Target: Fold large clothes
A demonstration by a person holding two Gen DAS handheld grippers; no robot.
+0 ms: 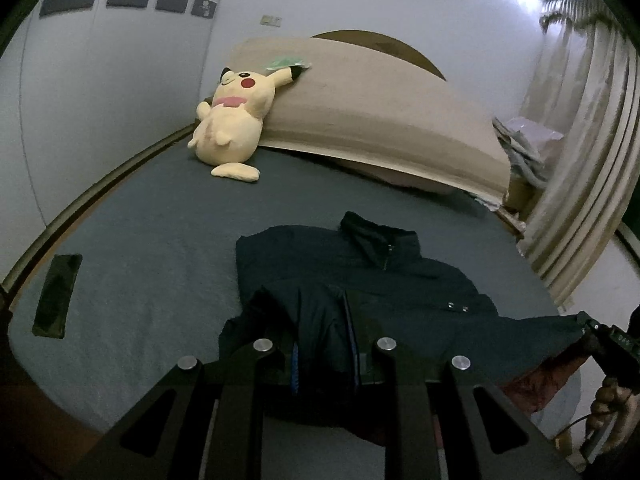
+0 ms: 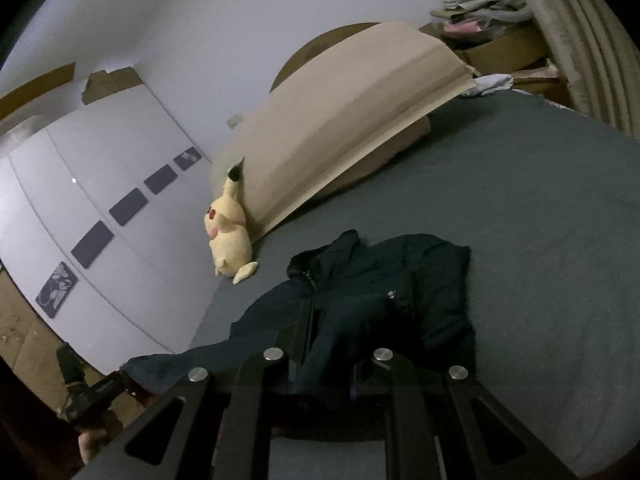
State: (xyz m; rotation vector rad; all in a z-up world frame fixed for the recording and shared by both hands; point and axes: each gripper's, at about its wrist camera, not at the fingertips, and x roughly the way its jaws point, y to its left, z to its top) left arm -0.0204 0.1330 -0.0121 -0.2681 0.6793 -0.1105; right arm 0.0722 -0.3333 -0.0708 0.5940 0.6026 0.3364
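A dark navy jacket (image 1: 360,264) lies on the grey-blue bed sheet (image 1: 152,240), collar toward the pillow. My left gripper (image 1: 324,360) is shut on a bunched fold of its near edge, which is lifted off the sheet. At the right edge of the left wrist view my right gripper (image 1: 596,332) pinches the same hem, stretched taut between the two. In the right wrist view the right gripper (image 2: 328,368) is shut on dark jacket (image 2: 380,276) fabric, and the left gripper (image 2: 100,392) shows at the lower left, holding the far end of the hem.
A yellow plush toy (image 1: 228,128) leans on a long beige pillow (image 1: 380,120) at the head of the bed. A dark phone (image 1: 56,296) lies on the sheet at the left. Curtains (image 1: 580,140) hang at the right; a white wardrobe (image 2: 100,200) stands at the left.
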